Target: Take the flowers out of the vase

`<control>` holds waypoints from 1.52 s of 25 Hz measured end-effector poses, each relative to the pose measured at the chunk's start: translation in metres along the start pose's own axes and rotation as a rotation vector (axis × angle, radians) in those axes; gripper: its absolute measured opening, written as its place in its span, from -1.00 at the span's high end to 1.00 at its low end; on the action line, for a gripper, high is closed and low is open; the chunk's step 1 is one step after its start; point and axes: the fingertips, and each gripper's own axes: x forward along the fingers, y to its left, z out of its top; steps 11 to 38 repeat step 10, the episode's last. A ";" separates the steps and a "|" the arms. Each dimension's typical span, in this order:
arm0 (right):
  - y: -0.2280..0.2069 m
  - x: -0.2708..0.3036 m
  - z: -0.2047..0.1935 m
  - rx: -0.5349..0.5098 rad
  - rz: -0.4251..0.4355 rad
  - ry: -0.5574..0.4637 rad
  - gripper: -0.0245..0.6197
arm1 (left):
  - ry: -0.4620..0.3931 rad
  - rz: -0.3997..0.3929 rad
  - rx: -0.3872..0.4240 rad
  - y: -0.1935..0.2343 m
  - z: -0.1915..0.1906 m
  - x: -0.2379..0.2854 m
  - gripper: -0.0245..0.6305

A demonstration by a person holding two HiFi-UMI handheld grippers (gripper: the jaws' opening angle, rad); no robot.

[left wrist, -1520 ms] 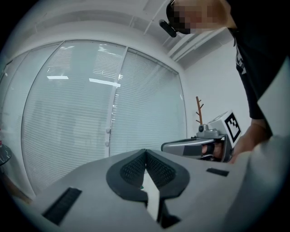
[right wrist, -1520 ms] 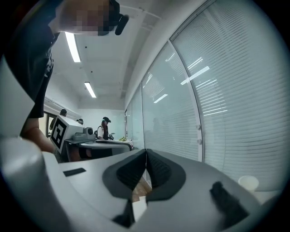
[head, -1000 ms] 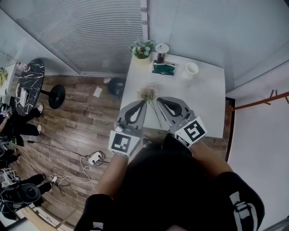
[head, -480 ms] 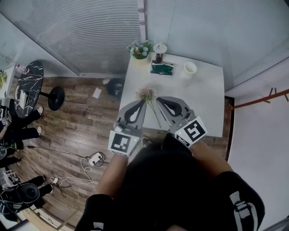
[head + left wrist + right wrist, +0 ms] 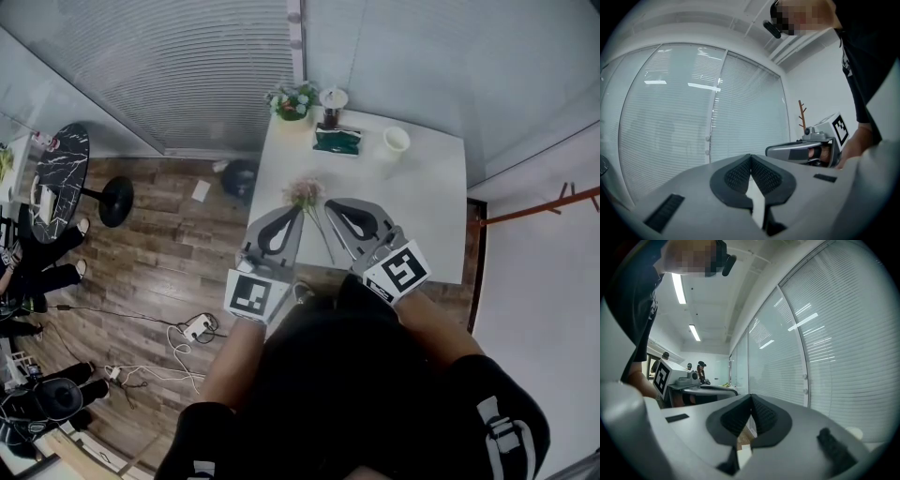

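A bunch of pale pink flowers (image 5: 305, 192) lies on the white table (image 5: 431, 216), its stems running back toward me between the two grippers. A white vase (image 5: 397, 142) stands at the far right of the table, with nothing showing in it. My left gripper (image 5: 299, 211) is held level just left of the stems, jaws shut and empty, as the left gripper view (image 5: 750, 156) confirms. My right gripper (image 5: 329, 204) sits just right of the stems, also shut with nothing between its pads (image 5: 751, 396). Each gripper view shows the other gripper beside it.
At the table's far edge stand a small potted plant (image 5: 294, 102), a dark cup with a white lid (image 5: 334, 103) and a green box (image 5: 338, 142). Blinds cover the glass wall behind. A wooden floor with cables (image 5: 178, 337) lies to the left.
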 end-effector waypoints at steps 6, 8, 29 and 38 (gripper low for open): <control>0.000 0.001 -0.001 -0.003 0.002 0.000 0.86 | 0.018 -0.005 0.012 0.001 -0.004 -0.001 0.89; -0.001 0.002 -0.001 -0.004 0.002 0.000 0.86 | 0.018 -0.006 0.013 0.002 -0.004 0.001 0.89; -0.002 0.003 -0.002 -0.005 0.002 0.003 0.86 | 0.009 -0.002 0.010 0.004 -0.003 0.002 0.89; -0.002 0.003 -0.002 -0.005 0.002 0.003 0.86 | 0.009 -0.002 0.010 0.004 -0.003 0.002 0.89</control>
